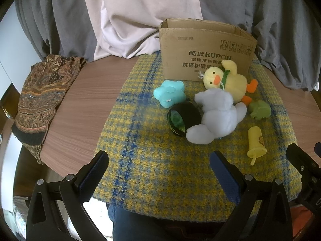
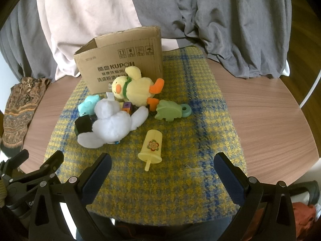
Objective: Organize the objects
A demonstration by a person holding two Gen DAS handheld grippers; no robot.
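Note:
A cardboard box (image 1: 204, 46) (image 2: 120, 60) stands open at the back of a yellow-blue plaid mat (image 1: 160, 160) (image 2: 180, 170). In front of it lie a yellow duck plush (image 1: 228, 80) (image 2: 136, 90), a white plush (image 1: 216, 116) (image 2: 112, 124), a teal star toy (image 1: 169, 93) (image 2: 88, 105), a black-green round object (image 1: 183, 118) (image 2: 82, 126), a green toy (image 1: 259, 109) (image 2: 170, 110) and a yellow popsicle toy (image 1: 255, 142) (image 2: 151, 148). My left gripper (image 1: 160, 170) and my right gripper (image 2: 162, 172) are open and empty, hovering over the mat's near edge.
The round wooden table (image 1: 84, 104) (image 2: 270, 110) holds a patterned brown cloth (image 1: 40, 100) (image 2: 18, 104) at its left edge. Grey and pink fabric (image 1: 140, 16) hangs behind the table. Small coloured cubes (image 2: 127, 106) lie under the plush toys.

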